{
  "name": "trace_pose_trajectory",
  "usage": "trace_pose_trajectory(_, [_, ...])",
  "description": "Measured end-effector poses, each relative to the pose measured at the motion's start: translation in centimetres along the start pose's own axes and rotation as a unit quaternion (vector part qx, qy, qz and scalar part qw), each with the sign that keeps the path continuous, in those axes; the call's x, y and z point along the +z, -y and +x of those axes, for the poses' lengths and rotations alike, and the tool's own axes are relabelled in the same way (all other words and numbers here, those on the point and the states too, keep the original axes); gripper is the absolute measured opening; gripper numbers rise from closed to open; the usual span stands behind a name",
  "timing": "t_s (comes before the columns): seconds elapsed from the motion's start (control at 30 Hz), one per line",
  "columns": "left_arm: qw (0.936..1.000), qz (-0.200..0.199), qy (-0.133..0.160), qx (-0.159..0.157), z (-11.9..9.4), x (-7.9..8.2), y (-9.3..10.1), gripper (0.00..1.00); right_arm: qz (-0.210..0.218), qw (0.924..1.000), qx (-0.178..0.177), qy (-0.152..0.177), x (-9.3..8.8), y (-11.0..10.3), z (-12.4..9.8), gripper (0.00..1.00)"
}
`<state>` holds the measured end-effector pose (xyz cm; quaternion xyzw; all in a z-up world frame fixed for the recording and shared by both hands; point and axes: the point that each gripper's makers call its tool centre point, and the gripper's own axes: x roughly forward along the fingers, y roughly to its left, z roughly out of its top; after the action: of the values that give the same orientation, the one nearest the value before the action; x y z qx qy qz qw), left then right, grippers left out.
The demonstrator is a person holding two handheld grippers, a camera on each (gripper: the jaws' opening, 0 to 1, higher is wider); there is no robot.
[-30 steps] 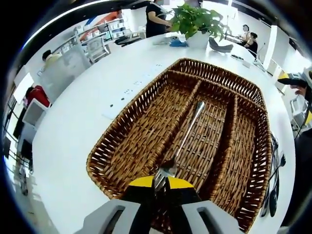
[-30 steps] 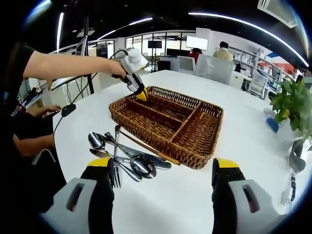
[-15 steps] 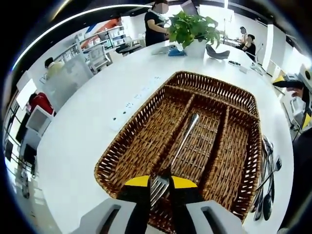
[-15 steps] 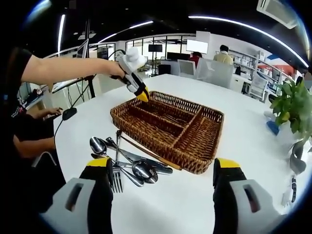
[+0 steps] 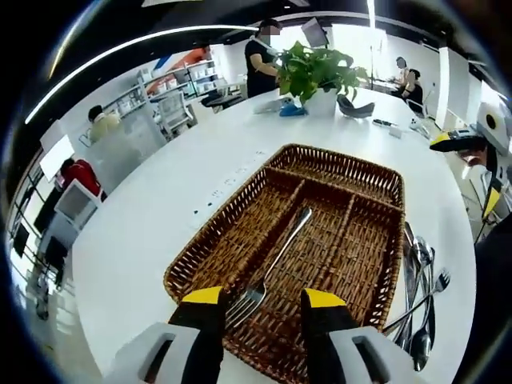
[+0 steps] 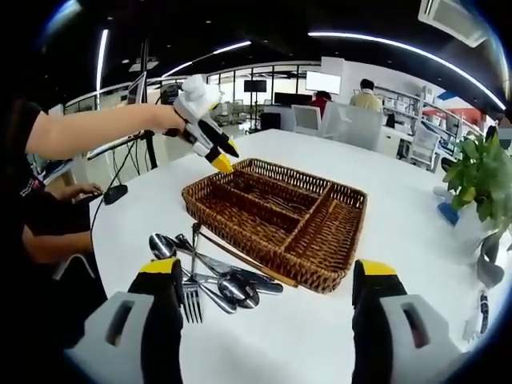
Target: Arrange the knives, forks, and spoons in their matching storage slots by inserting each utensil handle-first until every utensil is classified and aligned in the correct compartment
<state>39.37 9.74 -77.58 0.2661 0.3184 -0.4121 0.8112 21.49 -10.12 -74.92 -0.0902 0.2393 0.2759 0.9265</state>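
wicker tray [image 5: 240, 220] of three slots holds one fork [image 5: 268, 268]; both grippers [image 5: 260, 300] [image 6: 264, 276] gape apart.

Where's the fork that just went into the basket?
In the left gripper view the fork lies in the middle slot of the wicker basket, handle pointing away, tines near the open left gripper.
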Motion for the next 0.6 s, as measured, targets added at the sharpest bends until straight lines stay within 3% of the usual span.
trace_pose_trajectory(0.2, [0.9995,-0.011,0.030,0.006,-1.5,0.5,1.6,0.52,0.001,1.0000,0.004,0.002,0.1,0.2,0.2,0.91])
trace_pose_trajectory(0.4, [0.9968,-0.050,0.062,0.005,-2.8,1.3,4.1,0.59,0.002,1.0000,0.002,0.007,0.4,0.8,0.2,0.92])
trace_pose_trajectory(0.6, [0.9952,-0.068,0.069,0.016,-3.4,0.9,5.9,0.70,0.000,1.0000,0.001,0.005,0.3,1.1,0.2,0.93])
